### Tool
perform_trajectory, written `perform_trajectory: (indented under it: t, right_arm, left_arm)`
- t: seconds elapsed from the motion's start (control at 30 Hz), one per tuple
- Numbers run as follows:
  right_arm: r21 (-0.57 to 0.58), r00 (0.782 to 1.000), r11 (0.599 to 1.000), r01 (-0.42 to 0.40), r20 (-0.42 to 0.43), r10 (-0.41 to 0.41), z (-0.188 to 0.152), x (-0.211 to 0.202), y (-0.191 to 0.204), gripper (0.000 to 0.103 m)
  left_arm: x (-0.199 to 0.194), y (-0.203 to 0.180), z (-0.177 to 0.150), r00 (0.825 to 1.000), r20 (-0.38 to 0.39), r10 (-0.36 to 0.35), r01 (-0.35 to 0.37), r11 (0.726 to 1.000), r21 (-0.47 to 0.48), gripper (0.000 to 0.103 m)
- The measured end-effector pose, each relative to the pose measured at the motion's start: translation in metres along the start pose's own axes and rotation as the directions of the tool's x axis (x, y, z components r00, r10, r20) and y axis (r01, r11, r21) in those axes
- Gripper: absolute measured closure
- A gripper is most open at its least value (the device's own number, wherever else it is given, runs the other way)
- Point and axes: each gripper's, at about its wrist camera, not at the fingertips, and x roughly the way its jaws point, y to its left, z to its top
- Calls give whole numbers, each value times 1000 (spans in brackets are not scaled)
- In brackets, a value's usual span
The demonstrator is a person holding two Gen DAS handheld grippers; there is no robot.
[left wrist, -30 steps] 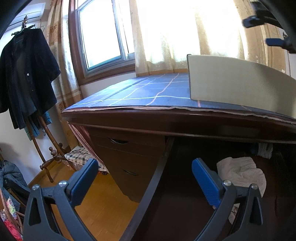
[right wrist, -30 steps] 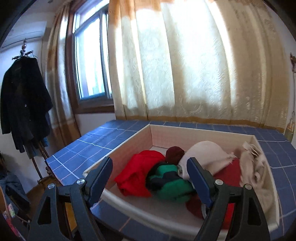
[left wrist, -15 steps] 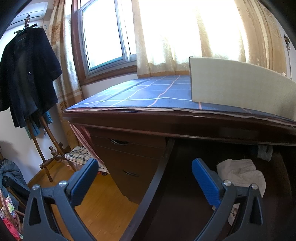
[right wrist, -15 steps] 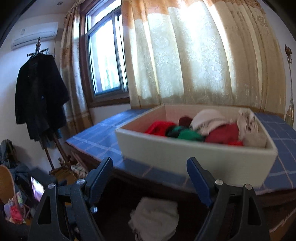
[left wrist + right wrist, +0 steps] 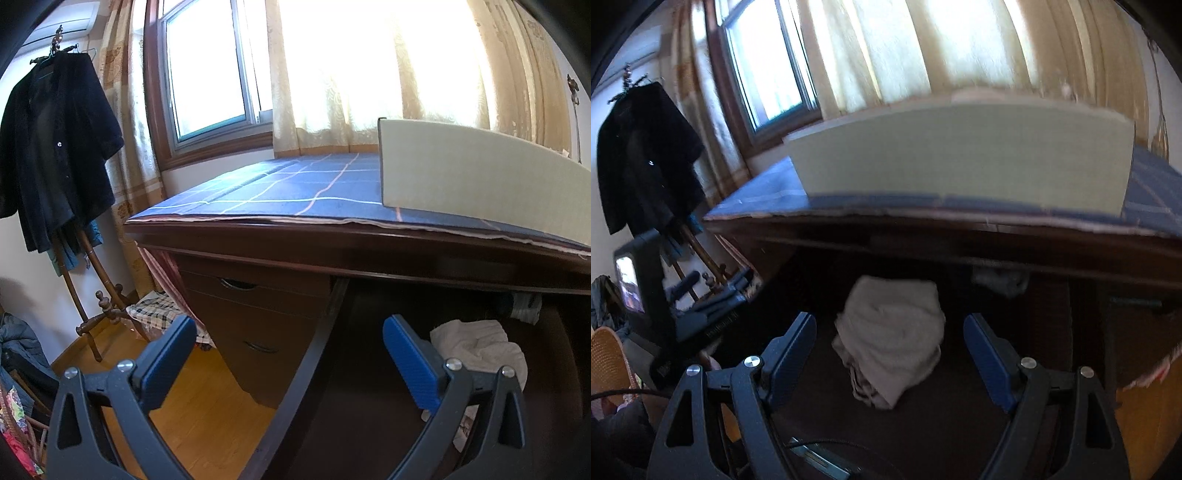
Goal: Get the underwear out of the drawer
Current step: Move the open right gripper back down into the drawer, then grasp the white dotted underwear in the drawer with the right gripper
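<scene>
1. Sunlit cream curtains (image 5: 369, 74) and a wood-framed window (image 5: 207, 74) fill the background; a dark coat (image 5: 55, 147) hangs on a wooden stand at the left.
2. Below the window stands a dark wooden desk (image 5: 332, 243) under a blue checked cloth (image 5: 295, 188), and a pale box (image 5: 960, 155) sits on the cloth near the front edge.
3. Under the desktop an open drawer (image 5: 997, 369) holds a folded pile of white underwear (image 5: 890, 332); a second, greyish bundle (image 5: 1001, 280) lies further back, half under the desktop's overhang.
4. That overhanging desk edge covers the rear of the drawer, while the white pile lies in the open part.
5. Right gripper (image 5: 890, 350): jaws spread wide, nothing clasped, the white pile framed between the two blue pads without contact.
6. Left gripper (image 5: 291, 354): jaws likewise wide apart and empty, straddling the drawer's left side rail, with the underwear (image 5: 480, 343) just beyond its right finger.
</scene>
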Motion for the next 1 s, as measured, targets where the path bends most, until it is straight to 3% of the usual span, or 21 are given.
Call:
perform_trajectory:
  t: [0.27, 0.67, 0.83, 1.0]
  right_arm:
    - [64, 980, 998, -12, -198, 24, -6, 43, -7, 19]
    - [349, 937, 936, 52, -342, 76, -3, 106, -30, 19]
    - [306, 938, 948, 90, -347, 23, 4, 113, -20, 19]
    - [205, 886, 973, 106, -463, 1, 5, 136, -2, 19]
  left_arm:
    - [1, -4, 2, 1000, 6, 1, -1, 1000, 12, 0]
    - [-1, -3, 2, 1000, 8, -10, 10, 1000, 4, 0]
    - [-2, -2, 1, 1000, 9, -12, 12, 1000, 3, 0]
    - [-1, -2, 2, 1000, 9, -19, 19, 1000, 2, 0]
